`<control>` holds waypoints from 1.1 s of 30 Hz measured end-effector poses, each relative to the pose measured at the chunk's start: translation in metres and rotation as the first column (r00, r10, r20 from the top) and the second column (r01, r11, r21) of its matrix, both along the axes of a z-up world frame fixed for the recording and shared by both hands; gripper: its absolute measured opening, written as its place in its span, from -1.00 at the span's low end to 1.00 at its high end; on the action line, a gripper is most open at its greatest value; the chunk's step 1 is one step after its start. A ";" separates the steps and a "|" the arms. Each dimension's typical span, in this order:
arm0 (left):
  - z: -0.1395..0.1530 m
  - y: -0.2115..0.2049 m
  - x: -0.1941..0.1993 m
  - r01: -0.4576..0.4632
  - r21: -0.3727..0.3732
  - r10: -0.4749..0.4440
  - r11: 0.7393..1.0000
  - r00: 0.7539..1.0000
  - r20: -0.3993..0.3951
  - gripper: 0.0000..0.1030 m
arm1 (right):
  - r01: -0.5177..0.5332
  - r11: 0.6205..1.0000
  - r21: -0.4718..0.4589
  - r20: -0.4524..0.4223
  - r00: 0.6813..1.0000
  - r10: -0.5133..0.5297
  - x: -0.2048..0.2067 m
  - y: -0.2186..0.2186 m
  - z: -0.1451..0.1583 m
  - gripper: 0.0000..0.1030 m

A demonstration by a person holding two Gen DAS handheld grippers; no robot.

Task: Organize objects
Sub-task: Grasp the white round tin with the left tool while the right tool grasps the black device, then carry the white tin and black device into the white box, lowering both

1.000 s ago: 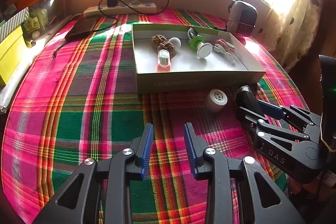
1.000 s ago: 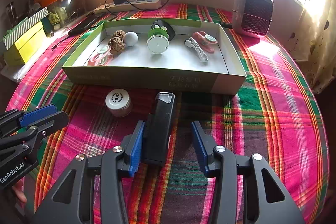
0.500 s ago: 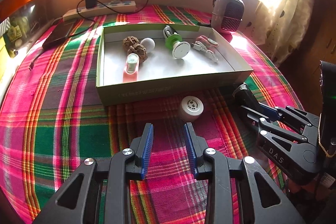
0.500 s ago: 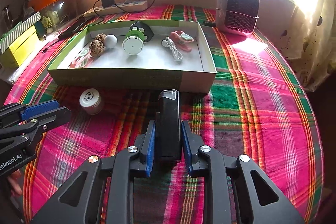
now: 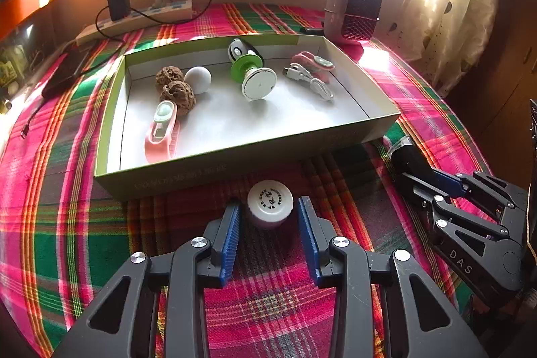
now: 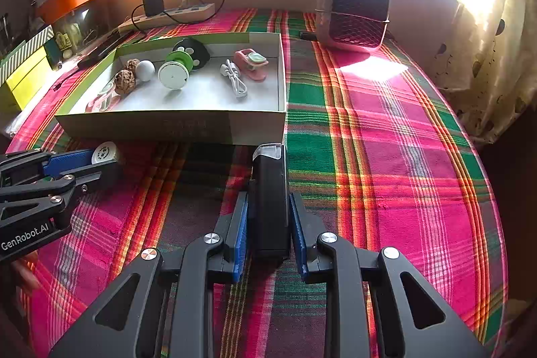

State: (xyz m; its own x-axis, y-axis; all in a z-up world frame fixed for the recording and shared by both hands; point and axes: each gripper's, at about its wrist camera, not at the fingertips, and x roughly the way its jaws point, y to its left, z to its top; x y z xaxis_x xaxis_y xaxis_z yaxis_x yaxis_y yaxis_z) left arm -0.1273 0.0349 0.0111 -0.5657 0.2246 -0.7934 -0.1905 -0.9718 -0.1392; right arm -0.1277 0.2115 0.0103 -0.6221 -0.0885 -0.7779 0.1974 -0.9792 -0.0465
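A small white jar with a printed lid stands on the plaid cloth just in front of the green-and-white box. My left gripper straddles the jar; its jaws are opening and a gap shows on each side of the jar. The jar and left gripper also appear at the left of the right wrist view. My right gripper is shut on a black rectangular device with a clear tip, lying on the cloth near the box's corner. That device and the right gripper show at the right of the left wrist view.
The box holds two walnuts, a white ball, a green-and-white spool, pink gadgets and a white cable. A small heater and a power strip stand behind. Yellow boxes sit far left.
The left gripper moved forward to the white jar and widened around it. The right gripper closed on the black device and carried it rightward along the box front.
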 end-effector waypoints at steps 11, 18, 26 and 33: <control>0.000 0.005 -0.004 0.001 -0.042 -0.001 0.999 1.000 -0.015 -0.37 | -0.011 1.000 -0.006 0.001 1.000 0.011 -0.003 0.002 -0.001 -0.52; -0.001 0.005 -0.003 -0.002 -0.045 0.001 0.999 1.000 -0.024 -0.41 | -0.011 1.000 -0.009 0.002 1.000 0.011 -0.003 0.003 -0.001 -0.52; -0.001 0.004 -0.003 -0.008 -0.055 0.007 0.998 0.999 -0.031 -0.50 | -0.011 1.000 -0.009 0.002 1.000 0.011 -0.003 0.002 -0.001 -0.52; -0.001 0.004 -0.003 -0.008 -0.055 0.006 0.998 0.999 -0.033 -0.50 | -0.011 1.000 -0.009 0.003 1.000 0.011 -0.004 0.002 -0.001 -0.52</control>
State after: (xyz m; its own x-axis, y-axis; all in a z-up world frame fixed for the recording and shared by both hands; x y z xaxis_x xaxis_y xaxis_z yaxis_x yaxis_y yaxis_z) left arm -0.1300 0.0384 0.0101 -0.5929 0.1770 -0.7856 -0.1874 -0.9791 -0.0791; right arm -0.1315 0.2138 0.0095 -0.6189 -0.1021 -0.7788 0.2081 -0.9774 -0.0372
